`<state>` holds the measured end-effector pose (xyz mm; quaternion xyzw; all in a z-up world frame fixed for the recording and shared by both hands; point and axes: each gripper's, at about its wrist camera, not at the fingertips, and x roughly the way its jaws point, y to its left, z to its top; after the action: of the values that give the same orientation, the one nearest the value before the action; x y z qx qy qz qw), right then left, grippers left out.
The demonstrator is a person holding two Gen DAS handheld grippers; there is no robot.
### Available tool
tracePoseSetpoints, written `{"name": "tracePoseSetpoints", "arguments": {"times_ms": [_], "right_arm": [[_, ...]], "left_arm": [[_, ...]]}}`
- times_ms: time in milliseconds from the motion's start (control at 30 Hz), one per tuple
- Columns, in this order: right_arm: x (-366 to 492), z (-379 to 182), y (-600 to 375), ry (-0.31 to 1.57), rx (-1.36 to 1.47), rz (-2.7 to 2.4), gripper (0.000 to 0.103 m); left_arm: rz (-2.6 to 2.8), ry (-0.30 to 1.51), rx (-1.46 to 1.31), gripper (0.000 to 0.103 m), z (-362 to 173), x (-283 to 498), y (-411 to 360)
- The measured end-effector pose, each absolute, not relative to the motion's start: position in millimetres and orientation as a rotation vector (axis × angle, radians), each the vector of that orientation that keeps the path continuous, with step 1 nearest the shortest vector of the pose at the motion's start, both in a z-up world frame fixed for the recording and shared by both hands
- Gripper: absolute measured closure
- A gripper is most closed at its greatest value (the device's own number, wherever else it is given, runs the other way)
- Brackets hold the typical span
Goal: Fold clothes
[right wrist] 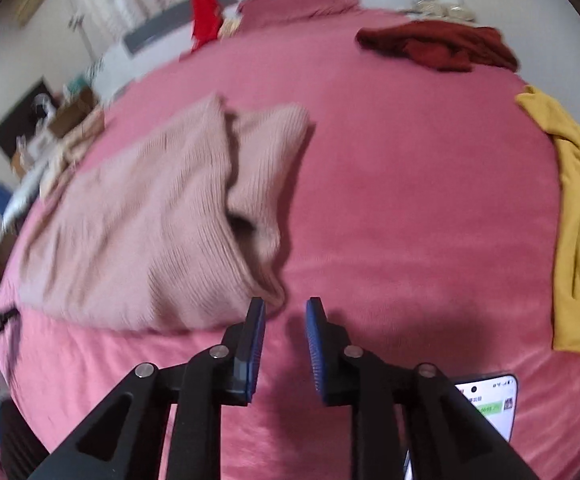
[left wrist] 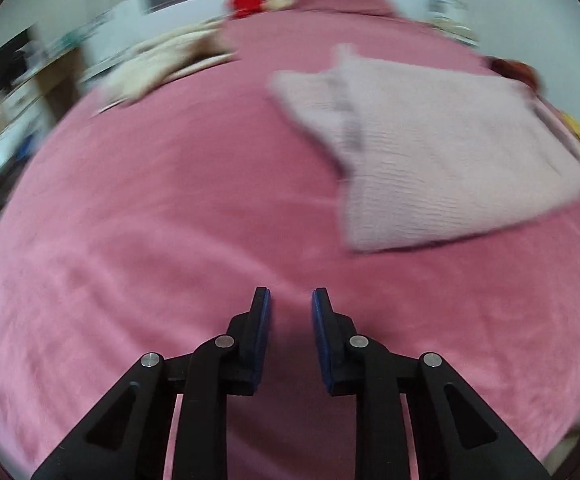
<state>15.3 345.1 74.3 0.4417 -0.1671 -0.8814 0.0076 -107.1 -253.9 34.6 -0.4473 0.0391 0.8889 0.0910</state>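
Note:
A pale pink knit sweater (left wrist: 441,160) lies folded on the pink bed cover (left wrist: 150,220), up and right of my left gripper (left wrist: 290,300), which is open and empty over bare cover. In the right wrist view the same sweater (right wrist: 150,224) lies left of centre with a sleeve folded alongside it. My right gripper (right wrist: 286,310) is open and empty, its left fingertip close to the sweater's near corner.
A yellow garment (right wrist: 577,216) lies at the right of the bed, a dark red garment (right wrist: 441,46) at the far right. A beige garment (left wrist: 162,64) lies far left. A lit phone (right wrist: 489,404) lies by my right gripper. A red item (right wrist: 206,12) hangs behind.

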Motion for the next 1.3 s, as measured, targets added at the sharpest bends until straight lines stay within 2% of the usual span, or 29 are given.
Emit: {"name": "tracePoseSetpoints", "arguments": {"times_ms": [100, 167, 267, 467, 533, 567, 633, 700, 767, 800, 1100, 1300], "right_arm": [[15.7, 81.3, 348.1, -0.628, 1.184, -2.744, 0.081], [-11.6, 73.9, 326.6, -0.631, 1.151, -2.705, 0.081], [-39.5, 58.6, 322.4, -0.590, 1.166, -2.654, 0.080], [-35.8, 34.9, 329.8, -0.547, 1.258, -2.507, 0.077], [-29.7, 40.4, 336.5, -0.514, 1.207, -2.486, 0.088], [-27.4, 40.2, 337.8, -0.516, 1.176, -2.473, 0.089], [-25.0, 35.2, 345.6, -0.560, 1.146, -2.469, 0.093], [-27.9, 21.7, 363.2, -0.733, 1.161, -2.434, 0.094], [-32.8, 9.2, 379.9, -0.932, 1.157, -2.357, 0.094], [-34.4, 4.2, 386.3, -1.002, 1.152, -2.324, 0.094], [-32.0, 0.2, 384.2, -1.057, 1.206, -2.305, 0.094], [-28.8, 7.9, 384.1, -1.051, 1.165, -2.303, 0.094]], "left_arm": [[2.722, -0.087, -1.097, 0.080, 66.5, -100.6, -228.8], [2.665, -0.119, -1.008, 0.078, 80.0, -100.2, -189.0], [2.466, -0.041, -0.998, 0.073, 83.4, -111.4, -93.6], [2.142, 0.145, -1.070, 0.073, 62.3, -139.4, 95.0], [2.103, 0.187, -1.127, 0.073, 51.1, -149.6, 136.2], [2.098, 0.195, -1.147, 0.073, 48.0, -156.1, 149.9], [2.099, 0.202, -1.182, 0.073, 43.7, -170.3, 171.6], [2.088, 0.180, -1.226, 0.072, 40.8, -187.3, 191.8], [2.082, 0.184, -1.250, 0.062, 39.6, -201.6, 209.8], [2.092, 0.211, -1.252, 0.061, 38.8, -206.8, 217.0], [2.159, 0.427, -1.146, 0.061, 48.6, -245.4, 285.1], [2.210, 0.509, -1.106, 0.061, 69.7, -257.1, 278.2]]}}
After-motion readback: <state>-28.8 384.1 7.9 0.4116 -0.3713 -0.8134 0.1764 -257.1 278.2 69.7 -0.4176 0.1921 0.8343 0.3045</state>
